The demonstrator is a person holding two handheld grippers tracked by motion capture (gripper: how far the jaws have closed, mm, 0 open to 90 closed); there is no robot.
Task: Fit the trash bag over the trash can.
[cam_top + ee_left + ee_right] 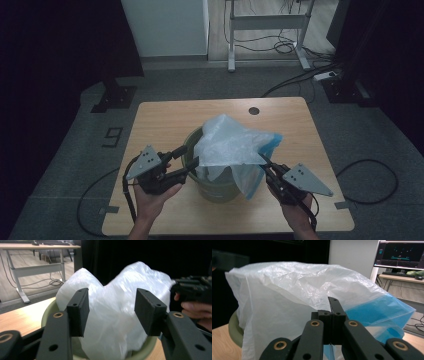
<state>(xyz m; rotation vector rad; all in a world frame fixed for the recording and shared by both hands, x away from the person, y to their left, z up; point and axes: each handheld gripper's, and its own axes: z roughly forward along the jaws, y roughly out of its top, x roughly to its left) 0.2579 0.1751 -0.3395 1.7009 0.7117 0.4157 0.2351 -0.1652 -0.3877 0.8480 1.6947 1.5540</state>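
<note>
So I've got a pale green bucket [220, 190] sitting near the front middle of the wooden bench [165, 120], with a thin translucent plastic bag [227, 142] puffed up over its mouth and bunched high above the rim. The bag has a blue patch [270, 142] on the side facing my right hand. My left hand-held gripper [186, 159] is parked just beside the left rim of the bucket with its jaws standing apart, partway wide, nothing pinched; in the left gripper view the bag [112, 315] sits in the gap between the two pads [80, 310] but neither one is pressing on it. My right hand-held gripper [264, 161] is clamped tight on the bag's edge at the right side of the bucket, jaws together with the film caught between them, and in the right gripper view the plastic [294, 297] drapes up and away from those closed jaws.
</note>
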